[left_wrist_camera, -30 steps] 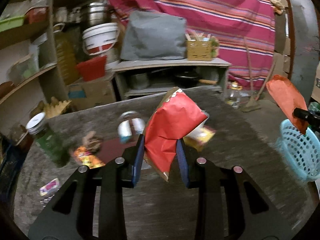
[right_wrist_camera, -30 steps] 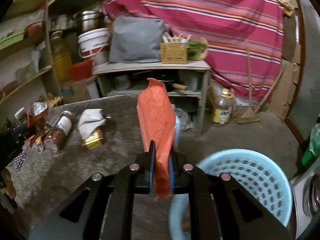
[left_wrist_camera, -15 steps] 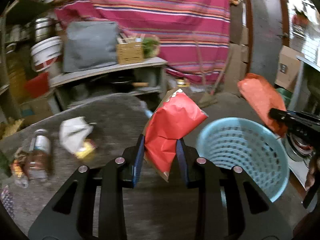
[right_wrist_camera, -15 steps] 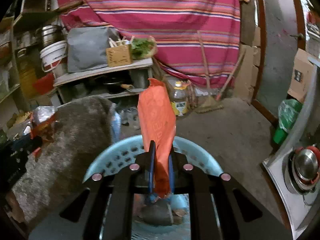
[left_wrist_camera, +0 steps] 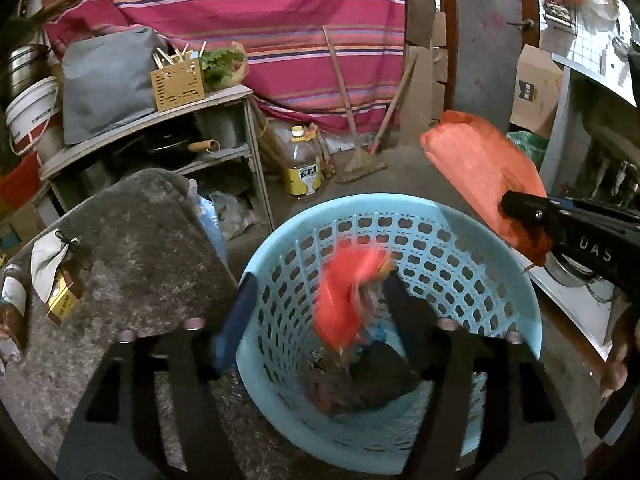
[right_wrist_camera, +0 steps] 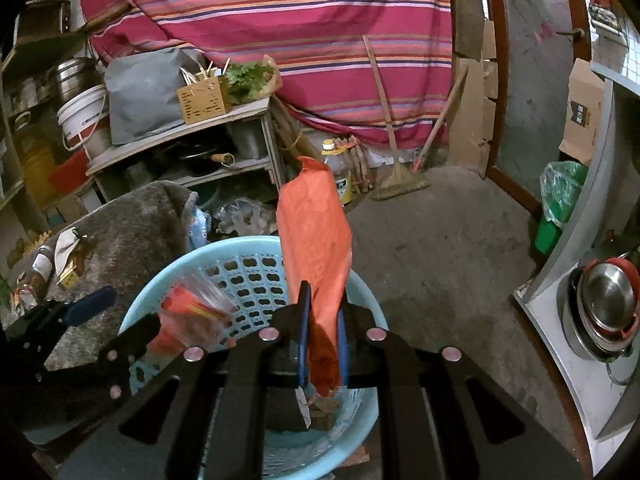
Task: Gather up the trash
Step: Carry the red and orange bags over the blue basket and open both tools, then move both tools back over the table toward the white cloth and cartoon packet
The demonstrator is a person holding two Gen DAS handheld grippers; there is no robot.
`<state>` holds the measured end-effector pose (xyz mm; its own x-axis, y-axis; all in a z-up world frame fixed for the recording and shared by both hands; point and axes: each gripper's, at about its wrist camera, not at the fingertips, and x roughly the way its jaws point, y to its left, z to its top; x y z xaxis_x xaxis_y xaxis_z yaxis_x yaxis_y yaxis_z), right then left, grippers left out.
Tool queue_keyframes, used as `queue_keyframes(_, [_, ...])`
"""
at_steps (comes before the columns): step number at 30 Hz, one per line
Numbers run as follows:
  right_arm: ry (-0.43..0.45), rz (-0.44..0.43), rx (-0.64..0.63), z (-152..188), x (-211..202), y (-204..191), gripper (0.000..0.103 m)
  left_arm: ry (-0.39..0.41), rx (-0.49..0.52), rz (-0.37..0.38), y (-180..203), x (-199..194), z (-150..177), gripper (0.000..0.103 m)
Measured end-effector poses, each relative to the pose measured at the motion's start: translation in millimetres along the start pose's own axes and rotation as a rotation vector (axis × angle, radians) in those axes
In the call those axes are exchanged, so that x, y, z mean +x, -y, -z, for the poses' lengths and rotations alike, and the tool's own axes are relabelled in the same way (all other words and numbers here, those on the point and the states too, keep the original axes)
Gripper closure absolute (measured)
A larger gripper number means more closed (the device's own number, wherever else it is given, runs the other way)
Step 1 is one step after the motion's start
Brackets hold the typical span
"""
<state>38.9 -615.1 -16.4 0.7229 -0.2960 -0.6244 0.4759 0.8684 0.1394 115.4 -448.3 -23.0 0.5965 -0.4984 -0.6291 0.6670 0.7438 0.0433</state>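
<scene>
White letters "DAS" show on the side of the right tool [left_wrist_camera: 520, 210]. A bottle with a yellow label [left_wrist_camera: 303, 166] stands on the floor, but its writing is too small to read.

The left tool [left_wrist_camera: 316, 308] is wide open and holds nothing. Its two fingers [left_wrist_camera: 240, 312] spread over the blue basket [left_wrist_camera: 460, 216]. A red wrapper [left_wrist_camera: 348, 296] is blurry, free between the fingers and inside the basket's mouth, above dark trash at the bottom.

The right tool is closed tight on an orange bag [right_wrist_camera: 314, 240]. The bag sticks up over the basket's rim.

The basket sits beside the grey fuzzy surface [left_wrist_camera: 136, 232]. On the surface lie a white paper scrap [left_wrist_camera: 46, 262], a small yellow box [left_wrist_camera: 62, 300] and a brown bottle [left_wrist_camera: 12, 304]. A broom [right_wrist_camera: 400, 176] leans on the striped cloth [right_wrist_camera: 280, 20].
</scene>
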Motion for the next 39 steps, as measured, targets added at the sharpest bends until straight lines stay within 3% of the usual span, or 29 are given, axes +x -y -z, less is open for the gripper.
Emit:
queue_keyframes(6, [-0.017, -0.003, -0.026, 1, 6, -9, 0.091, 0.043, -0.039, -0.088, -25, -17, 2, 0.011])
queue_keyframes(14, [-0.094, -0.013, -0.069, 12, 25, -35, 0.089, 0.048, -0.110, -0.183, -76, -45, 16, 0.006])
queue_keyframes(15, [-0.103, -0.011, -0.070, 13, 28, -37, 0.081, 0.050, -0.118, -0.199, -84, -50, 18, 0.006])
queue_keyframes(16, [-0.114, 0.002, -0.073, 15, 32, -39, 0.056, 0.051, -0.124, -0.209, -89, -54, 21, 0.006])
queue_keyframes(18, [-0.122, 0.029, -0.081, 18, 35, -43, 0.024, 0.054, -0.140, -0.233, -104, -64, 26, 0.006])
queue_keyframes(23, [-0.127, 0.040, -0.081, 18, 34, -51, 0.024, 0.063, -0.171, -0.285, -141, -89, 35, 0.006])
queue_keyframes(27, [-0.058, 0.005, -0.087, 12, 18, -71, 0.017, 0.084, -0.205, -0.332, -176, -115, 46, 0.005])
queue_keyframes(39, [0.132, -0.194, -0.104, 10, -19, -186, 0.011, 0.091, -0.334, -0.465, -299, -157, 83, 0.005])
